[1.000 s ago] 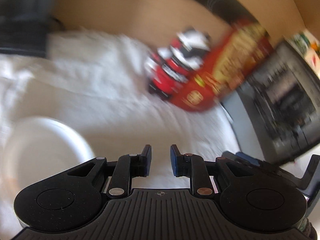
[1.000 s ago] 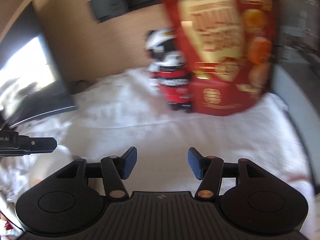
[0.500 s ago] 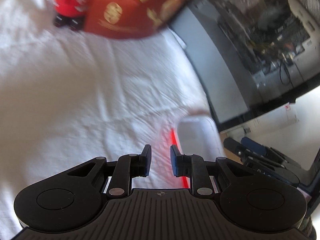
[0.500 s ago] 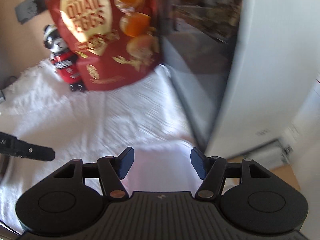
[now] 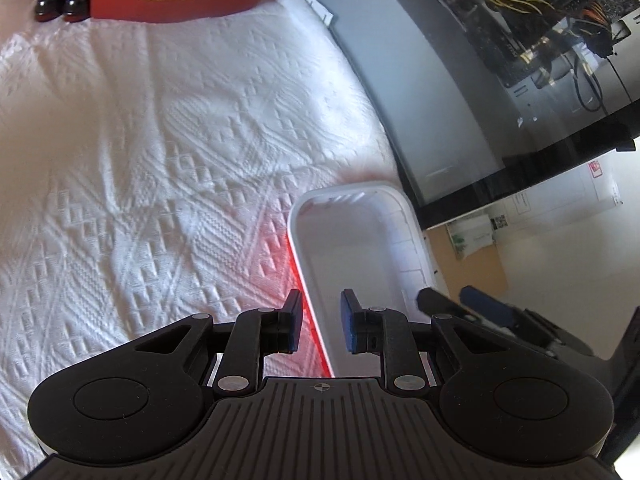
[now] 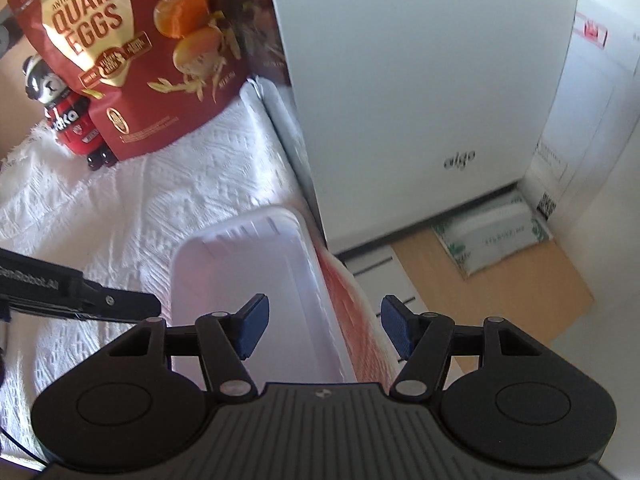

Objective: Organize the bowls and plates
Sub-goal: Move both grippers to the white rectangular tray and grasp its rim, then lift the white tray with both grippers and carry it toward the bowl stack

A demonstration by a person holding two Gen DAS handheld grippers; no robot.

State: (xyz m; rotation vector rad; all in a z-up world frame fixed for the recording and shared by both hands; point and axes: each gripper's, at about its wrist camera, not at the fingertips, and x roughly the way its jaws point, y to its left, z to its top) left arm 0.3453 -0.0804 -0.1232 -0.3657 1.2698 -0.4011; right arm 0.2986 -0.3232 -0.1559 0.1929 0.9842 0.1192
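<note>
A white rectangular plastic bin, empty, with a red outer side, sits at the right edge of the white cloth; it also shows in the right wrist view. My left gripper hovers over the bin's near left rim, jaws a narrow gap apart, holding nothing. My right gripper is open and empty above the bin's right rim. No plates or bowls are in view now.
A red quail-eggs bag and a small red figurine stand at the back of the white textured cloth. A white computer case with a glass side stands close on the right. Wooden floor lies beyond the table edge.
Both grippers swung right, from a white plate at the left toward the bin by the computer case. The bin came into view and closer. Jaw openings look unchanged.
</note>
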